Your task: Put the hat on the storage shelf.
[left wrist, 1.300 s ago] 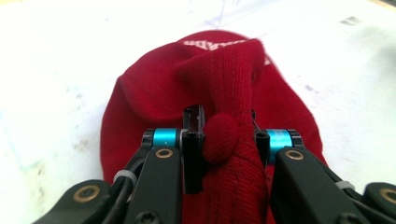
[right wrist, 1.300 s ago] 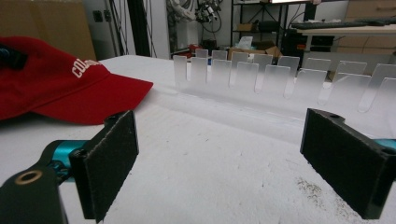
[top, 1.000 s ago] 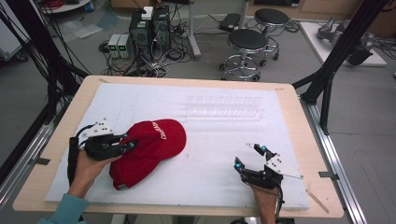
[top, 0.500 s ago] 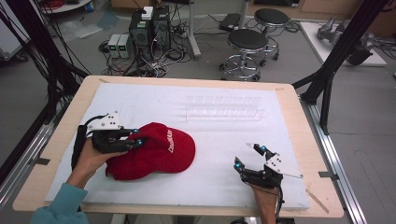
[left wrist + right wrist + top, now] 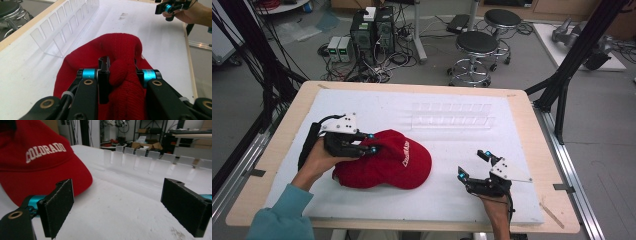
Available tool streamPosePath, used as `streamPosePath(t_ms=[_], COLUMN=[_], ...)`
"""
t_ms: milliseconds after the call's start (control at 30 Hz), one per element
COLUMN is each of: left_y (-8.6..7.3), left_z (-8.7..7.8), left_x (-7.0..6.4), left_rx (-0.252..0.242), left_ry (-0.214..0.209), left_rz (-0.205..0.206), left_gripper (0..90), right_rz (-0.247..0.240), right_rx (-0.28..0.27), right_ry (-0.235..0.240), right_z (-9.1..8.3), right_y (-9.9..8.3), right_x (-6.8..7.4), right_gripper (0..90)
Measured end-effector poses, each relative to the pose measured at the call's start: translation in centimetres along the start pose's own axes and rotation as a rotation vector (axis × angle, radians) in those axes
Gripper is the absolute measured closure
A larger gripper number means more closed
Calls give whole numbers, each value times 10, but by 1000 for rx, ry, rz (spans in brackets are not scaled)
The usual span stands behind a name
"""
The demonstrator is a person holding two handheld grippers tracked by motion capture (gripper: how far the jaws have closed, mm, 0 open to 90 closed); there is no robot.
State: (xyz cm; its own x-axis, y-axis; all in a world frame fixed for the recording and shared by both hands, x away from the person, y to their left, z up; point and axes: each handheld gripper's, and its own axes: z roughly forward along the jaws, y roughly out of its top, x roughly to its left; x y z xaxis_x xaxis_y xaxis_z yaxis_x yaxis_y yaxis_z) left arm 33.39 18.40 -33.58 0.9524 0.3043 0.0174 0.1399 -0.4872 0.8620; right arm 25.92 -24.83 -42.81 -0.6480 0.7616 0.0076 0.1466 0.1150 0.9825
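Pinching the red cap, left claw clamps fabric; right claw gapes.

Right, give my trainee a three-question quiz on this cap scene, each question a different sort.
1. True or false: the left tool is shut on a fold of the red cap.
2. The right tool is: A open, holding nothing; B shut on the cap; C gripping the clear rack.
3. What word is printed on the cap?

Key: 1 true. 2 A. 3 COLORADO, legible in the right gripper view. The clear rack lies beyond the cap on the white mat.
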Motion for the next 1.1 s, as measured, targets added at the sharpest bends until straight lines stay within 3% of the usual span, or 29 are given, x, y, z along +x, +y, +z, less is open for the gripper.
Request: streamPosePath(t_ms=[233,533,600,733,800,1100], left_y=[8,17,18,19,21,22], left_z=[5,10,13,14,15,17], left_x=[2,0,-1,-1,0,-1], left_rx=[11,11,17,17,14,10], left_ry=[-30,-36,-42,-51,-49,-51], left_rz=[11,14,20,27,26,25], left_gripper=[747,747,748,748,748,748], right_rz=[-53,-75,-96,-93,-106,-144], right_rx=[25,60,81,107,134,163], right_ry=[79,172,224,274,322,405], right_z=[8,21,30,41,53,79], right_y=[33,60,69,77,83,95], right_x=[3,7,10,12,16,30], right_gripper=[102,102,102,102,102,102])
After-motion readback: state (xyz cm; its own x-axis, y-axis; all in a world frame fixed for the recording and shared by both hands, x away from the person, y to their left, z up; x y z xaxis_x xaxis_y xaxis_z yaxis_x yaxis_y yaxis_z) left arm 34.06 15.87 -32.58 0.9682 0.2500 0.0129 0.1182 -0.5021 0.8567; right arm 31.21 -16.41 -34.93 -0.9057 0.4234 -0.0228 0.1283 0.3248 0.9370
